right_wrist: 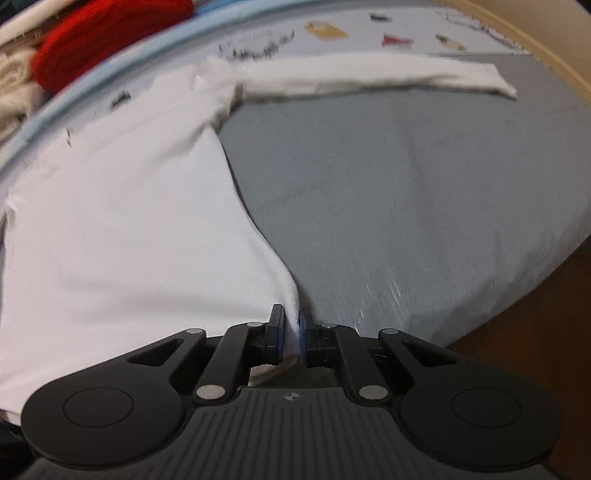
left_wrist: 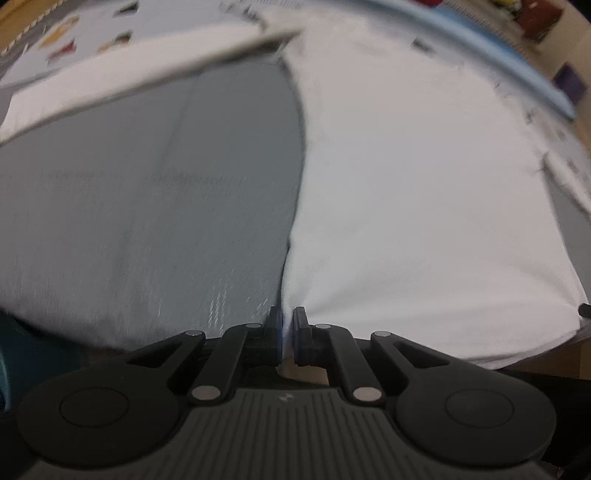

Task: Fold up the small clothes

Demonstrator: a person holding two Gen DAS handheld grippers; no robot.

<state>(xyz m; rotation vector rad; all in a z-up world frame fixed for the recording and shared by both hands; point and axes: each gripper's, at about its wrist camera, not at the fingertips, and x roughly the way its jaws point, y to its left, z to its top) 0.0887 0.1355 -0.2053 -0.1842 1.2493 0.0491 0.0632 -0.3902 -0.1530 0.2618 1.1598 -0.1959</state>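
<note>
A white long-sleeved top (left_wrist: 424,206) lies spread on a grey mat (left_wrist: 147,206). My left gripper (left_wrist: 287,332) is shut on the near left corner of its hem. One sleeve (left_wrist: 122,77) stretches out to the left at the far side. In the right wrist view the same white top (right_wrist: 122,229) fills the left half on the grey mat (right_wrist: 424,206). My right gripper (right_wrist: 291,334) is shut on the near right corner of the hem. The other sleeve (right_wrist: 376,75) reaches to the right. Both views are blurred.
A light blue mat border (left_wrist: 498,55) curves along the far side, with printed pictures on the mat (right_wrist: 328,29). A red garment (right_wrist: 107,33) and a beige one (right_wrist: 14,85) lie beyond it. Brown floor (right_wrist: 535,350) shows past the mat's near edge.
</note>
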